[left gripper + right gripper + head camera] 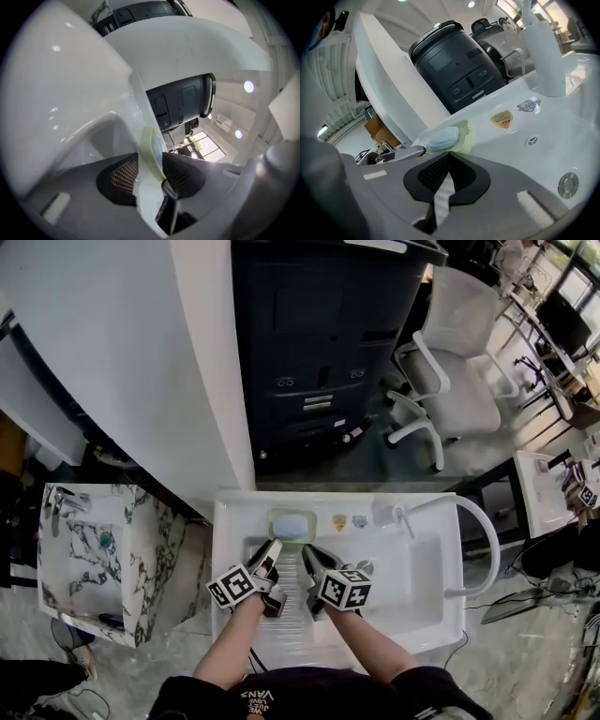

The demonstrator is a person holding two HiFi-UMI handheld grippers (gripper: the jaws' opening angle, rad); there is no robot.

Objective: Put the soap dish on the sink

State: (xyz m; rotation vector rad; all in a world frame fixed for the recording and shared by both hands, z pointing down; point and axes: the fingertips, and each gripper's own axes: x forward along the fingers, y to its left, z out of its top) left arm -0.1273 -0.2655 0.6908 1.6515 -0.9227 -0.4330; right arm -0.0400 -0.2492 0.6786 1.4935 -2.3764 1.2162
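A pale green soap dish (pixel 292 524) with a blue soap in it lies on the back rim of the white sink (pixel 431 512). My left gripper (pixel 271 552) is at the dish's near left edge. In the left gripper view it (pixel 151 161) stands open, and the dish's thin rim (pixel 152 147) runs edge-on between the wide-apart pads. My right gripper (pixel 312 560) hovers over the basin just in front of the dish. In the right gripper view its jaws (pixel 449 157) are shut with nothing in them, and the dish (pixel 464 133) lies right beyond the tips.
A white curved faucet (pixel 473 521) rises at the sink's right; two stickers (pixel 349 521) sit on the back rim. The drain (pixel 568 183) is in the basin. A marble washstand (pixel 141 549) is at left, a black machine (pixel 319 352) and an office chair (pixel 450 381) behind.
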